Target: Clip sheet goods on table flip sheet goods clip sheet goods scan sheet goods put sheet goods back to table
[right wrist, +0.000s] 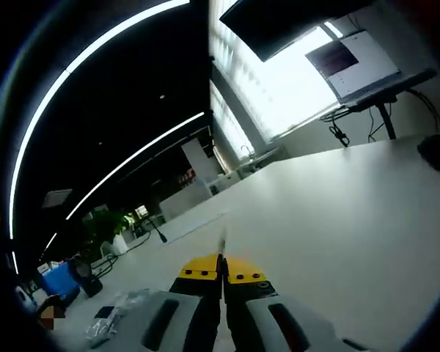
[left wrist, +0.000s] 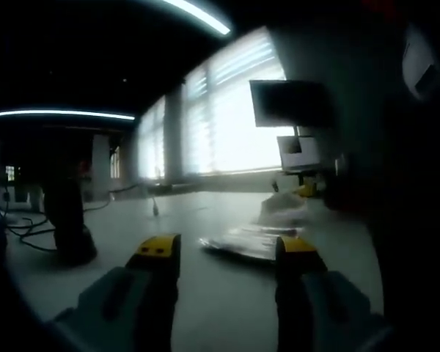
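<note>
The left gripper [left wrist: 227,253] gapes over a shiny plastic-wrapped sheet pack [left wrist: 251,240], its print seemingly unreadable; the right gripper [right wrist: 221,273] pinches a thin sheet edge [right wrist: 222,242].

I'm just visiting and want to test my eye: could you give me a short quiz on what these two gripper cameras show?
1. True or false: the left gripper has its jaws spread apart.
2. What lies on the table just beyond the left gripper's tips? A) a flat plastic packet B) a book C) a cup
3. Fill in: the right gripper has its jaws pressed ____, and a thin sliver shows at their tips.

Key
1. True.
2. A, the flat plastic packet.
3. Together; what the sliver is cannot be told.
</note>
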